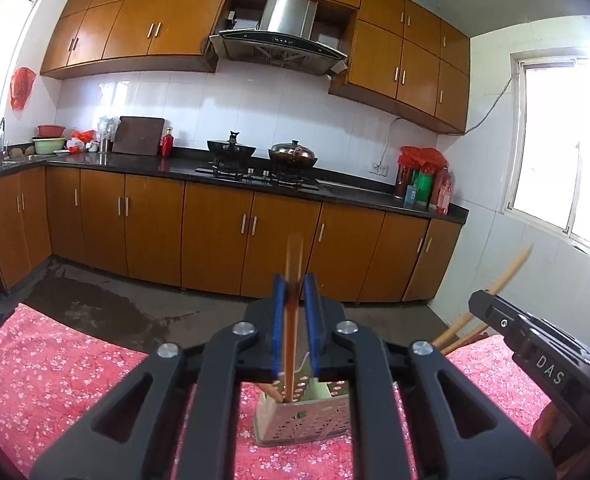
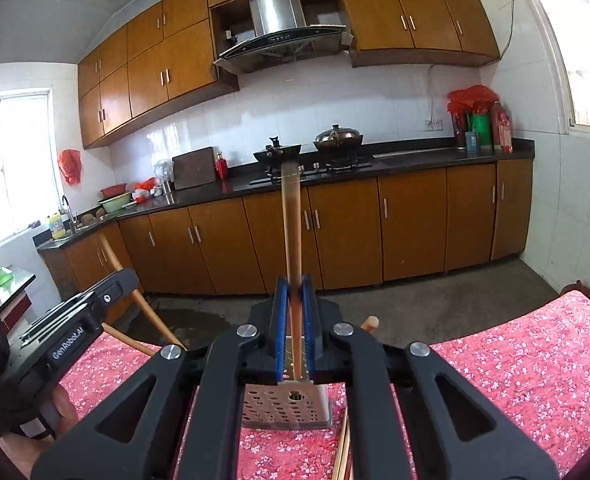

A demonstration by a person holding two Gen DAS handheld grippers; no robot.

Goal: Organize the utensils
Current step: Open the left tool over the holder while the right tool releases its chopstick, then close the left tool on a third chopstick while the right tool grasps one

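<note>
Both grippers clamped on chopsticks — left gripper [image 1: 295,320] on one chopstick [image 1: 294,280], right gripper [image 2: 294,328] on another [image 2: 291,232], each above the perforated holder [image 2: 285,408] on the table [image 2: 515,360]. Risk: loose pinch, stick pivoting — missing the slot, tipping the holder.

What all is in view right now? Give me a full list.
chopsticks: one per gripper, brown, upright between the pads; more lean on the table
holder: one, perforated metal, on the table below both grippers
tablecloth: one, red floral, on the table
woks: two, dark, on the stove
board: one, dark, against the backsplash
left hand-held gripper: black, blue pads, shut on a chopstick
right hand-held gripper: same, shut on a chopstick
</note>
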